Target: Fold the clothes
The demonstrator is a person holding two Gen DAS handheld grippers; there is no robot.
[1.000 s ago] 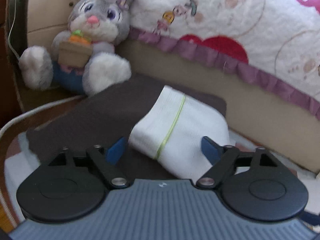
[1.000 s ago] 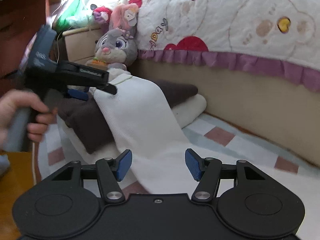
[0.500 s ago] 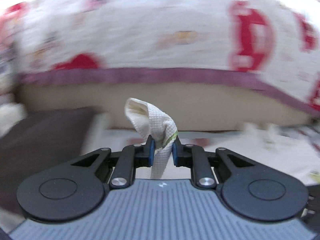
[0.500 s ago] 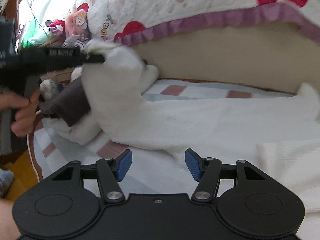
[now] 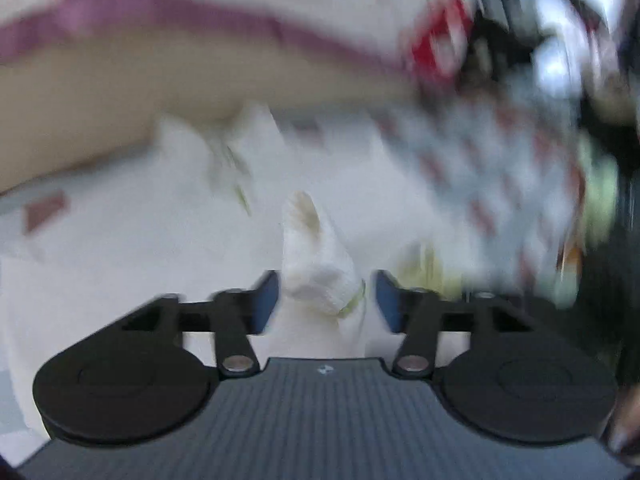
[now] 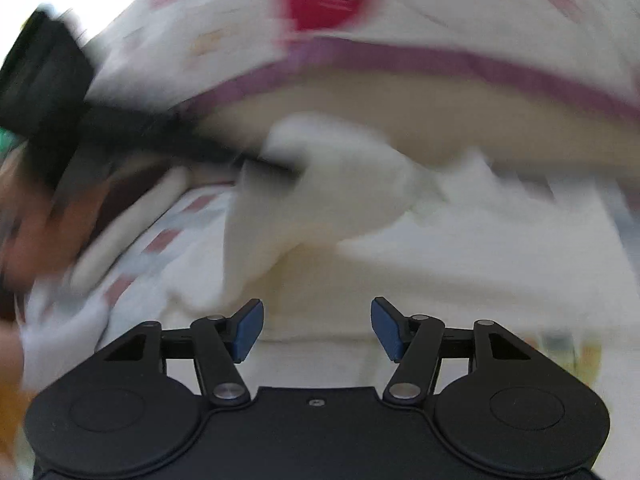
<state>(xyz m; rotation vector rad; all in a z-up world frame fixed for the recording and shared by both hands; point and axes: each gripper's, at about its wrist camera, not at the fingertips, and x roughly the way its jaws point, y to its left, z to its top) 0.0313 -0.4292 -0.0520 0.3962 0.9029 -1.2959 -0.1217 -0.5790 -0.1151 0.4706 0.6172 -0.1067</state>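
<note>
Blurred view: the left gripper (image 5: 326,300) is opening with a bunched corner of the white garment (image 5: 316,268) between its fingers, while the right gripper (image 6: 317,328) hovers wide and empty over the cloth on the bed (image 6: 460,128).

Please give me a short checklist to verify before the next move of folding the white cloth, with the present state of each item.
1. Left gripper lets go: ok, jaws opening, white cloth between the pads, not pressed.
2. Right gripper free: ok, open, nothing between its pads.
3. Cloth lies on the bed sheet: ok.
4. Fold flat and even: cannot tell, too blurred.
5. The two grippers apart: ok in the right wrist view.
</note>
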